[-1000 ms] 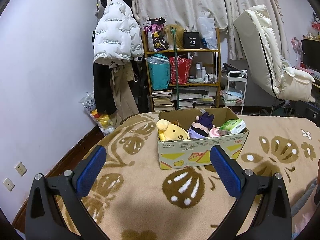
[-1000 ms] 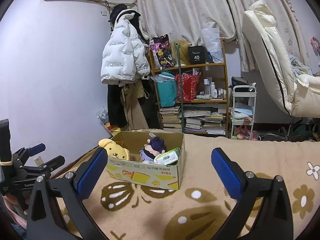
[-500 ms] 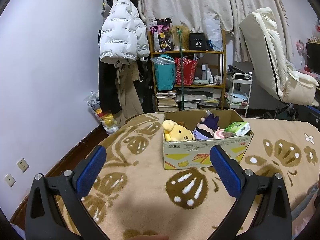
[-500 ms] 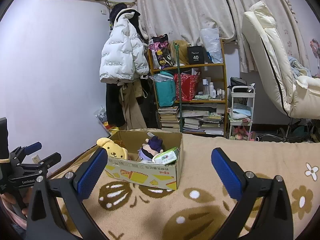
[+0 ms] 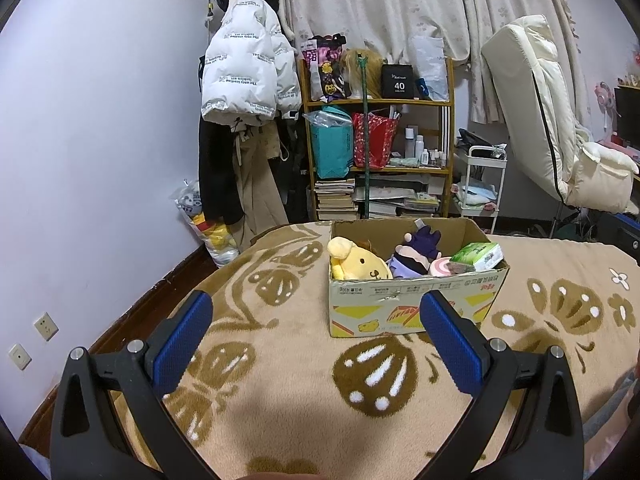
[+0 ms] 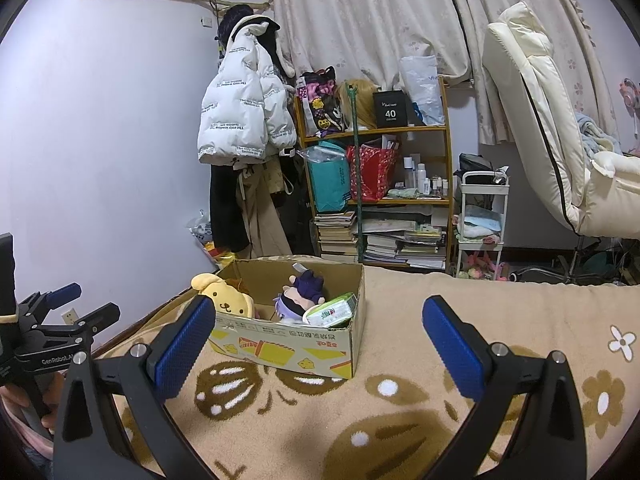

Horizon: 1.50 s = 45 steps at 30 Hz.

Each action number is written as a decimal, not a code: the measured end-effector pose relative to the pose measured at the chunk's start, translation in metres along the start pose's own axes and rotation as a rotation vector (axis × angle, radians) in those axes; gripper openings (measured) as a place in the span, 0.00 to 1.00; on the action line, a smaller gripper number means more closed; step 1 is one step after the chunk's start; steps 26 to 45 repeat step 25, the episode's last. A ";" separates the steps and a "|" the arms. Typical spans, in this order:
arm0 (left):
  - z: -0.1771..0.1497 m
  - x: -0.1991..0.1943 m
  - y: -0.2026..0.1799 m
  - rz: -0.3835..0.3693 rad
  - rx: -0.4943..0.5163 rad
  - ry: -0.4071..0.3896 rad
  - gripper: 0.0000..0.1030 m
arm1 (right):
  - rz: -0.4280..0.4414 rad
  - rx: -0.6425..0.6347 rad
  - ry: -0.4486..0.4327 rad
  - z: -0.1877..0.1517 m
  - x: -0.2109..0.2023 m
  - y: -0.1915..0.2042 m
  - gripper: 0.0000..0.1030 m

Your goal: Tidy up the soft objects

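Both hand-held grippers hang above the patterned blanket with nothing between their blue pads, each pair spread wide apart. The cardboard box sits straight out in front of them, and everything soft is inside it: a yellow dog plush at the box's left end, a purple-haired doll in the middle, a pink roll beside the doll, and a green tissue pack at the right end.

From the left hand-held gripper, the box lies ahead and a little to the right, its long side running crosswise to the fingers, so the near wall faces the pads almost squarely. The yellow plush is the nearest thing to that gripper's line, just ahead of centre.

From the right hand-held gripper, the same box lies ahead and to the left, turned so that a corner points back at it. The tissue pack is tucked against that near corner, with the doll just past it and the plush right behind the left pad. The left tool shows at the far left edge of this view, held by a hand.

I'd judge the right one the nearer to the tissue pack and the left one better placed for the plush; either must rise over the near wall and come down into the box.
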State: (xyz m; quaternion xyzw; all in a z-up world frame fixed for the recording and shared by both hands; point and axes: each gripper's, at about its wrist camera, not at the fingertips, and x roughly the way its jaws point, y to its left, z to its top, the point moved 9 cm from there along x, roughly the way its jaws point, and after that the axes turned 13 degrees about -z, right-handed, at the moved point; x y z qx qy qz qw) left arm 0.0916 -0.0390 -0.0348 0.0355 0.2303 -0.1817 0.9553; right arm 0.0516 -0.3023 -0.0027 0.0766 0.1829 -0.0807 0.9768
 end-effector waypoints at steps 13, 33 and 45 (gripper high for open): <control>0.000 0.001 0.000 0.008 0.002 -0.004 0.99 | 0.001 -0.004 0.003 0.001 0.001 -0.003 1.00; -0.001 0.001 -0.001 0.005 0.003 0.000 0.99 | 0.003 -0.006 0.003 0.002 0.001 -0.005 1.00; -0.001 0.001 -0.001 0.005 0.003 0.000 0.99 | 0.003 -0.006 0.003 0.002 0.001 -0.005 1.00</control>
